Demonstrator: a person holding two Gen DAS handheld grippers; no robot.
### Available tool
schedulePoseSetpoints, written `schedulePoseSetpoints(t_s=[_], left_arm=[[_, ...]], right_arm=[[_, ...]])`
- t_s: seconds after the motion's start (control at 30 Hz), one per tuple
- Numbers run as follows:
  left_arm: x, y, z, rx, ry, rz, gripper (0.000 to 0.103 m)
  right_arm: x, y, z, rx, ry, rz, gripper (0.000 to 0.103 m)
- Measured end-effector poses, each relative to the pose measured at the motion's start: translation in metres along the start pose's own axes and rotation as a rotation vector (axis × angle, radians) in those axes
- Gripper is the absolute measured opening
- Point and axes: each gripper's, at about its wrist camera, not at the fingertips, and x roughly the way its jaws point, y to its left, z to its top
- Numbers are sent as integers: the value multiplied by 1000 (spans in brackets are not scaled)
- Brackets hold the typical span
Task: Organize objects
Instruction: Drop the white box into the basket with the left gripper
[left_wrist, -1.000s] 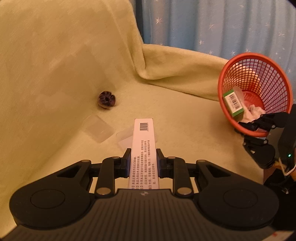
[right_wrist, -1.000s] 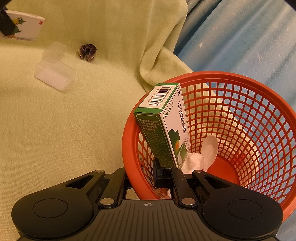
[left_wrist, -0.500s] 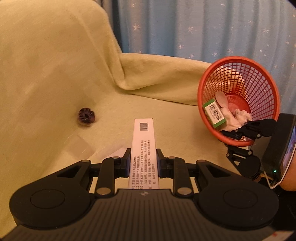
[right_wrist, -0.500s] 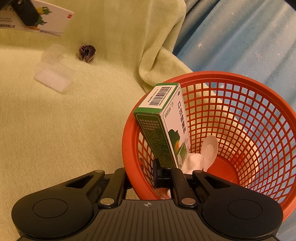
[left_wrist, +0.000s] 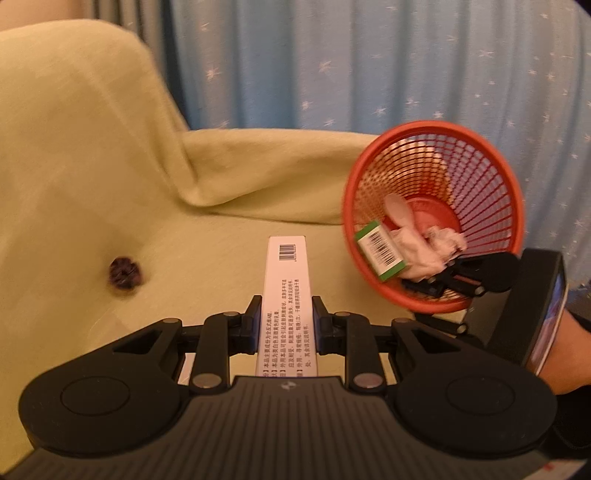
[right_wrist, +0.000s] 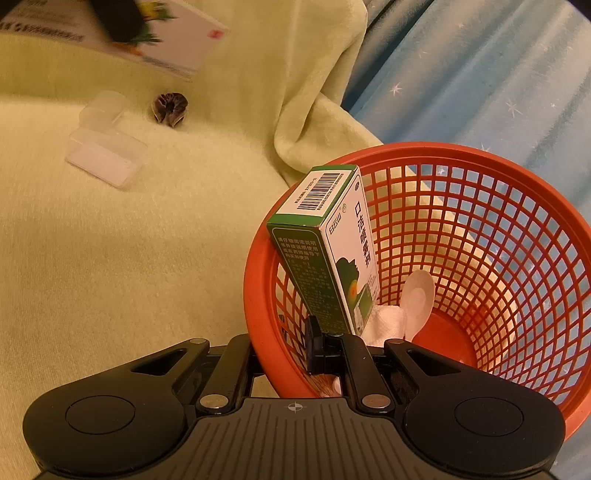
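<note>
Left tool clamped on white box, lower centre; right tool pinches red basket rim, right of frame; tip box in past green box

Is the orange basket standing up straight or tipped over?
Tipped. The orange basket leans with its mouth toward the camera, its rim clamped by the right gripper, and the green box rests against its side.

2 boxes (1 basket)
</note>
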Motion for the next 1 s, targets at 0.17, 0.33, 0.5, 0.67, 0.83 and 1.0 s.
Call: schedulePoseSetpoints(t_s=[0.17, 0.33, 0.5, 0.67, 0.83, 1.0], left_arm=[[8, -14, 20, 46, -19, -67, 21], [17, -32, 43, 101, -33, -130, 21], [31, -53, 70, 167, -35, -204, 21], [53, -81, 98, 222, -37, -293, 21], [77, -100, 117, 204, -57, -345, 22], [65, -82, 114, 140, -89, -281, 23]], right_arm=[[1, -1, 3, 20, -6, -1, 6], [3, -1, 5, 31, -8, 1, 6], [5, 2, 6, 14, -6, 5, 6], [6, 3, 7, 36, -11, 5, 6], [7, 4, 7, 36, -12, 6, 6], [8, 5, 8, 39, -10, 9, 6]])
